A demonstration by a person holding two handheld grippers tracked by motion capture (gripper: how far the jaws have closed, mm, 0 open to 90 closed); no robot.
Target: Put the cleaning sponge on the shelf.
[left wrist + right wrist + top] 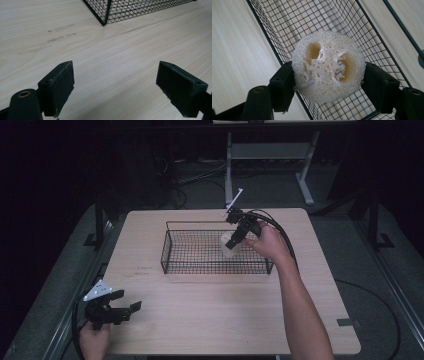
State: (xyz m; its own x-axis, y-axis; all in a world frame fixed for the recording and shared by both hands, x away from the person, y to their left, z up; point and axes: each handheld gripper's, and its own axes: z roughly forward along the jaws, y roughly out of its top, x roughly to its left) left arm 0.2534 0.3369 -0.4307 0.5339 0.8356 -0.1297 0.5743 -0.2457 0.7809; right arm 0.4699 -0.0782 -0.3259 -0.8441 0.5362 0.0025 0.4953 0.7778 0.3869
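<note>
A pale, porous loofah sponge point(328, 66) with two big holes sits squeezed between the black jaws of my right gripper point(328, 82). In the high view the right gripper point(235, 236) holds the loofah point(229, 246) over the right part of the black wire basket point(190, 265), just above its floor. My left gripper point(127, 311) rests at the table's front left corner, jaws wide apart and nothing between them. The left gripper view shows its two pads point(61, 86) over bare wood, with a corner of the basket point(105, 20) ahead.
The light wooden table point(225, 315) has bare room in front of the basket. A person's right forearm point(300, 305) crosses the table's right side. A cable point(280, 227) loops from the right gripper. A metal desk frame point(270, 155) stands behind the table.
</note>
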